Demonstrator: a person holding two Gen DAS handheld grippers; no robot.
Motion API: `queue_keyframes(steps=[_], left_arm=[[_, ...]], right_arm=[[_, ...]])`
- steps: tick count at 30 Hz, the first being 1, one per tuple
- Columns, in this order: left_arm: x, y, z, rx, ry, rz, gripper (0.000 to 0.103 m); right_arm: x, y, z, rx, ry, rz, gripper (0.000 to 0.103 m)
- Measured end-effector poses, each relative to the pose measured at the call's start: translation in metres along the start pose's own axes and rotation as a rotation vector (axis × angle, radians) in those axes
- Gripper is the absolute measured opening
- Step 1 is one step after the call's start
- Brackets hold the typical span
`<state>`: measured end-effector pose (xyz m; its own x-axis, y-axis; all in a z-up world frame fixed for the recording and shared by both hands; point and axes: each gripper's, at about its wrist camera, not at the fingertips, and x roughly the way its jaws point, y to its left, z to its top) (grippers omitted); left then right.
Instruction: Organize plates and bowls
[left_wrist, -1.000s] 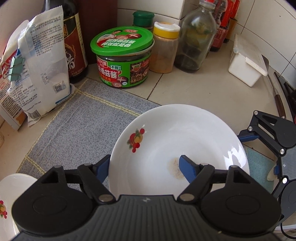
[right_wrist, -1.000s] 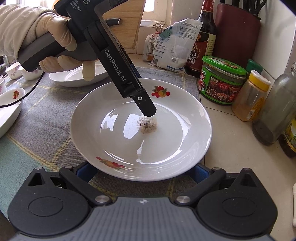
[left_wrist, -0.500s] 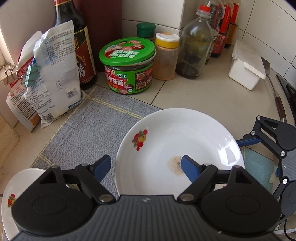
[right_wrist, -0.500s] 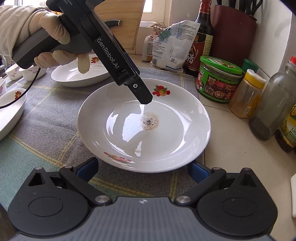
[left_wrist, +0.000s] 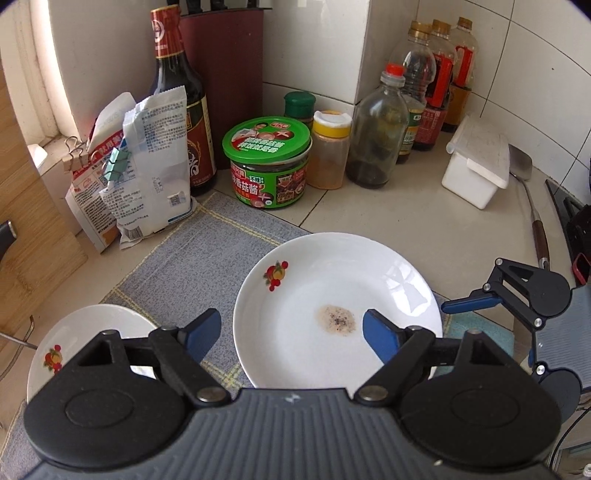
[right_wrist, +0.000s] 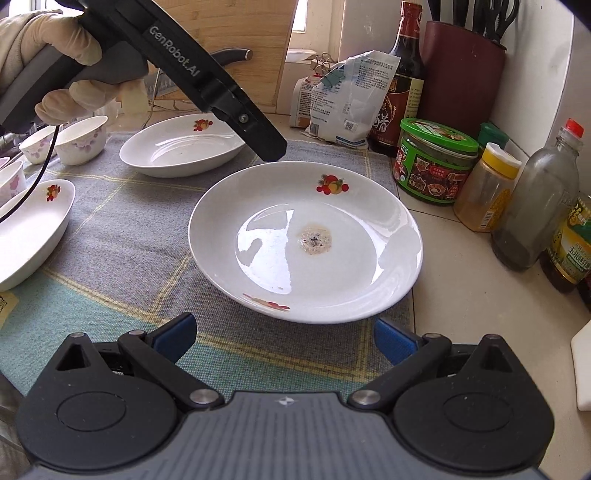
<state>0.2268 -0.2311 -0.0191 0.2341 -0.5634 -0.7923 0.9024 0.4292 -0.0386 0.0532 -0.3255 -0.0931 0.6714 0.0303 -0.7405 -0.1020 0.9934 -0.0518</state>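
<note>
Far to your left on the grey woven mat (right_wrist: 110, 229) sit a white oval dish (right_wrist: 29, 236) and another shallow white dish (right_wrist: 181, 151). Your gloved left hand (right_wrist: 55, 62) holds the left gripper (left_wrist: 291, 332) tilted steeply down above the round white plate with fruit prints and a brown stain (right_wrist: 306, 240); its jaws have just been opening and now stand apart with nothing gripped between them. The plate lies flat on the mat's right edge. Your right gripper (right_wrist: 284, 339) hangs just short of the plate's near rim, jaws spread, touching nothing.
</note>
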Motion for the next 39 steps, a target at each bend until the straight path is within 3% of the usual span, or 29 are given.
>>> queue_keyframes(steps=[11,18,22,31,39], left_arm=[[-0.062,-0.03,-0.051,-0.124,-0.087,0.07,0.087],[-0.09,-0.052,-0.097,-0.236,-0.143,0.194,0.091],[-0.103,-0.065,-0.125,-0.298,-0.152,0.259,0.091],[-0.138,-0.078,-0.179,-0.497,-0.162,0.453,0.091],[-0.167,-0.072,-0.21,-0.575,-0.171,0.539,0.091]], right_arm=[[-0.033,0.026,-0.013,0.028,-0.07,0.007,0.103],[-0.047,0.044,-0.022,-0.003,-0.152,0.052,0.103],[-0.047,0.057,-0.029,-0.035,-0.175,0.12,0.103],[-0.032,0.105,-0.042,-0.128,-0.126,0.297,0.103],[-0.02,0.143,-0.035,-0.203,-0.117,0.374,0.103]])
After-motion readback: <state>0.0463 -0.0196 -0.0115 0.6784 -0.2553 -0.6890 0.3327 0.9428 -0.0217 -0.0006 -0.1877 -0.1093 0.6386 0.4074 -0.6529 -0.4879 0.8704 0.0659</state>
